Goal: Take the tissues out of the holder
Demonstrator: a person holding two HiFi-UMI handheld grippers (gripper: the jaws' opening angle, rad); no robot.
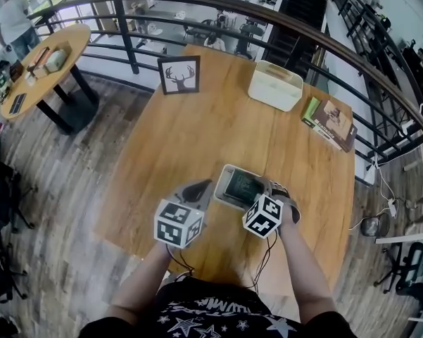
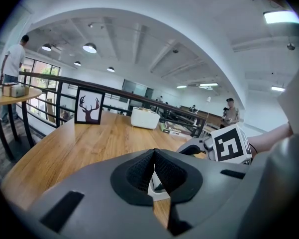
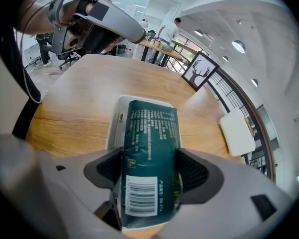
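Observation:
A dark green tissue pack (image 1: 243,185) (image 3: 149,143) lies in a white holder (image 1: 224,182) (image 3: 116,121) near the front edge of the wooden table (image 1: 197,132). My right gripper (image 1: 270,189) (image 3: 149,172) is shut on the pack's near end, one pad on each long side, barcode facing up. My left gripper (image 1: 199,189) (image 2: 154,157) sits just left of the holder with its jaws pressed together and nothing between them. A bit of the white holder (image 2: 157,191) shows below its pads. The right gripper's marker cube (image 2: 231,143) stands to its right.
A framed deer picture (image 1: 179,74) stands at the table's far left, a white lidded box (image 1: 275,85) at the far middle, books (image 1: 329,122) at the far right. A dark railing (image 1: 127,44) curves behind. A round table (image 1: 42,65) stands off to the left.

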